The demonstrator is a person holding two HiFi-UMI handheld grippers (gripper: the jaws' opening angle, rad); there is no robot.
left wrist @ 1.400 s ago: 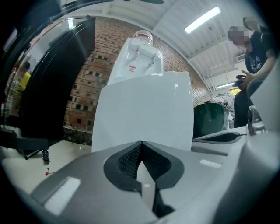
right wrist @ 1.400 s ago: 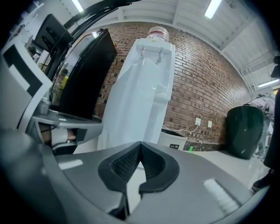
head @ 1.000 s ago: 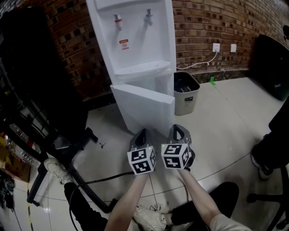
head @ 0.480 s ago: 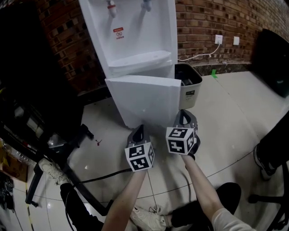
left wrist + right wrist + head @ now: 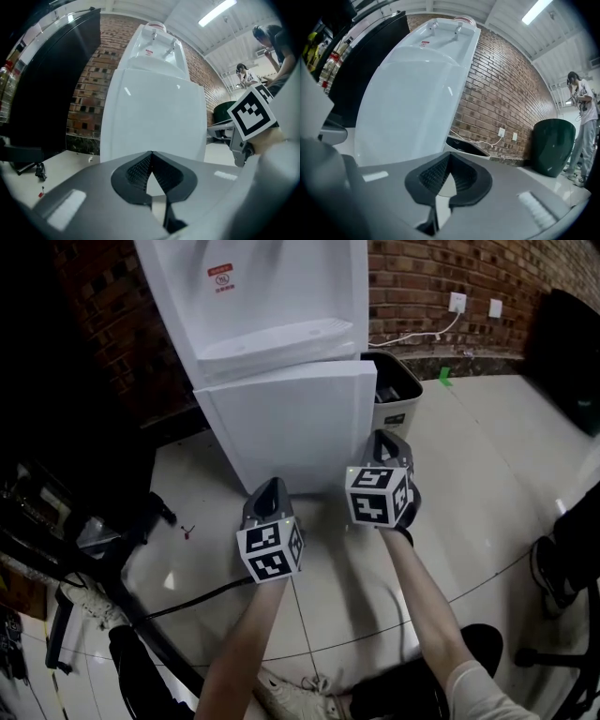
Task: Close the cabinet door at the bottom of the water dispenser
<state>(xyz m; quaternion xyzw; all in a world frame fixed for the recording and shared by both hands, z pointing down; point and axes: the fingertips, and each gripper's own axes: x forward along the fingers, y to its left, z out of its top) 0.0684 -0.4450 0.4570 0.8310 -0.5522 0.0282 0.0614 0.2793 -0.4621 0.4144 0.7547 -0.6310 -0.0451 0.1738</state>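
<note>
The white water dispenser (image 5: pixel 272 315) stands against the brick wall. Its bottom cabinet door (image 5: pixel 291 423) lies almost flush with the body. My right gripper (image 5: pixel 386 435) is shut and empty, with its tips at the door's lower right edge; I cannot tell whether they touch. My left gripper (image 5: pixel 270 484) is also shut and empty, a short way in front of the door's lower middle. The door (image 5: pixel 154 122) fills the left gripper view beyond the closed tips of the left gripper (image 5: pixel 151 152). In the right gripper view the door (image 5: pixel 408 117) rises just past the right gripper (image 5: pixel 450 153).
A grey waste bin (image 5: pixel 398 381) stands right of the dispenser, below wall sockets (image 5: pixel 457 302). Dark shelving (image 5: pixel 56 427) fills the left. A black cable (image 5: pixel 187 596) crosses the tiled floor. A bystander's shoe (image 5: pixel 553 568) is at the right; a dark green bin (image 5: pixel 551 145) stands further off.
The cabinet door has swung from ajar to nearly flush with the dispenser. Both grippers have moved forward towards it, the right one further.
</note>
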